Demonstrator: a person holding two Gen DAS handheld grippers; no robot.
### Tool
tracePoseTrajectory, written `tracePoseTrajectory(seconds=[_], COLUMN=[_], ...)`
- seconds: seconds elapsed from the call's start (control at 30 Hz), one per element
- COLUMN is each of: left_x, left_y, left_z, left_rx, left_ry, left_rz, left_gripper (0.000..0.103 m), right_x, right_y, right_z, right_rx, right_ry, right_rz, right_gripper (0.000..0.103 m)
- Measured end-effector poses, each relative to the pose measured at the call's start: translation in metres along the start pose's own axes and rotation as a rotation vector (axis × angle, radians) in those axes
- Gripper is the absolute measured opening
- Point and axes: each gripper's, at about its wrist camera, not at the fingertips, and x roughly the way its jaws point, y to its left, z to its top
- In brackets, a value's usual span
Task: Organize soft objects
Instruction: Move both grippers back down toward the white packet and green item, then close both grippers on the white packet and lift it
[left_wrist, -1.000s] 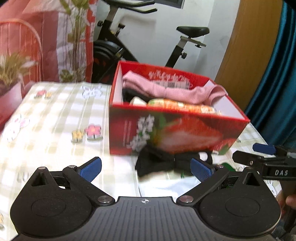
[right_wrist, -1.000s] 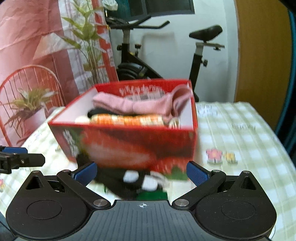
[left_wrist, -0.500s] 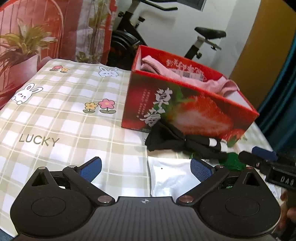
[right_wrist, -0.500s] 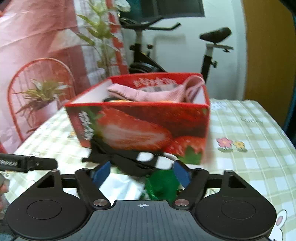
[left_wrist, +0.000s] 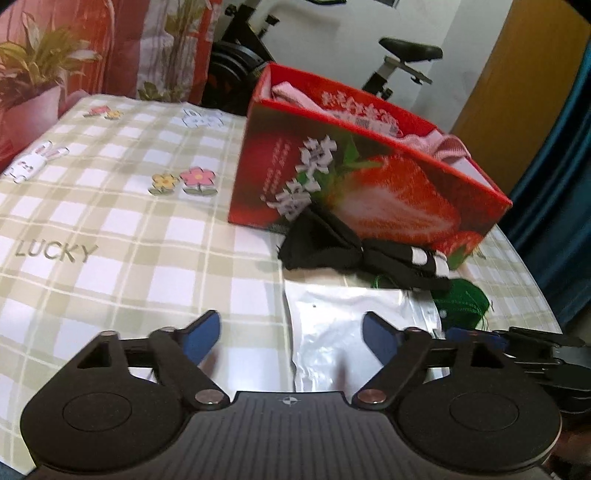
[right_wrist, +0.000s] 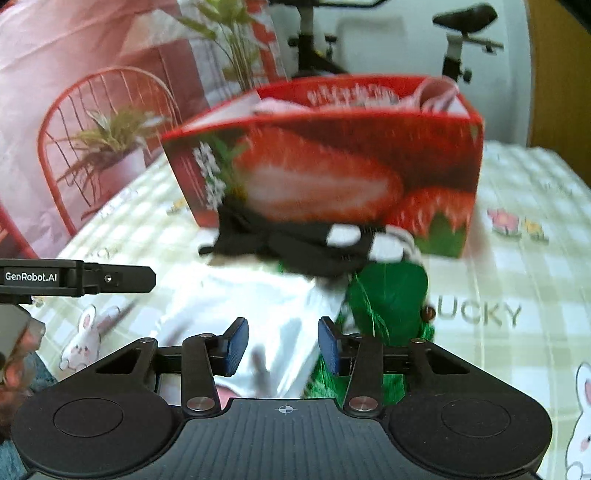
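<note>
Done so far: the strawberry box (left_wrist: 369, 173) on the table (left_wrist: 122, 221) already holds a pink cloth (left_wrist: 448, 142), one end draped over its rim; whatever lies under the cloth is hidden from both wrist views.
Left to do: a black sock (left_wrist: 354, 254) with white stripes lies on the table, touching the box's near wall; a green tasselled piece (right_wrist: 388, 291) sits just beside it, toward the table's near edge; a silver-white pouch (left_wrist: 351, 321) lies flat in front of both. None of the three is in the box, so I judge the job partly finished.
Task things, place: all three loose pieces cluster between the box and the near edge of the table, the sock partly overlapping the pouch's far edge.
Left hand-held gripper (left_wrist: 291, 334): released, jaws spread wide, holding nothing; it sits low and roughly level over the near edge, the pouch's left side between its fingers.
Right hand-held gripper (right_wrist: 282, 347): jaws drawn part-way together with a clear gap and nothing pinched; it is low and points at the box, with the pouch under the gap and the green piece by its right finger. The picture is smeared here, so whether a pad grazes the green tassels cannot be told.
Likely step: probably lining up a pick on the pouch or the green piece.
</note>
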Motion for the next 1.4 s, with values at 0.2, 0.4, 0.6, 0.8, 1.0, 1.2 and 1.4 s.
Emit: tracePoseTrajectory(seconds=[0.2,0.4,0.6,0.8,1.0,1.2,1.4], left_x=[0.012,0.019,0.022,0.022,0.021,0.02,0.021], left_y=[-0.004,0.0,0.003,0.002,0.006,0.011,0.009], left_z=[-0.005,-0.007,-0.008,-0.008,-0.007,-0.006,-0.006], left_rx=[0.026,0.006,-0.004,-0.001,-0.015,-0.05,-0.054], left_ry=[0.052,0.077,0.085,0.085,0.082,0.079,0.085], left_rz=[-0.037,-0.043,-0.034,-0.028,-0.013,0.013,0.012], left_gripper=[0.061,0.056,0.055,0.054,0.052,0.052,0.053], right_x=[0.007,0.009,0.016,0.022,0.025,0.029,0.031], right_y=[-0.004,-0.003,-0.007,0.0,0.005,0.0,-0.003], right_z=[-0.006,-0.007,-0.002,0.001,0.002,0.005,0.004], right_rx=[0.029,0.033,0.046,0.032,0.013,0.038,0.07], right_ry=[0.043,0.049,0.036,0.038,0.041,0.038,0.046], right_rz=[-0.003,0.025,0.038,0.081,0.101,0.099,0.117], right_gripper=[0.039,0.037,0.038,0.033,0.033,0.033,0.026])
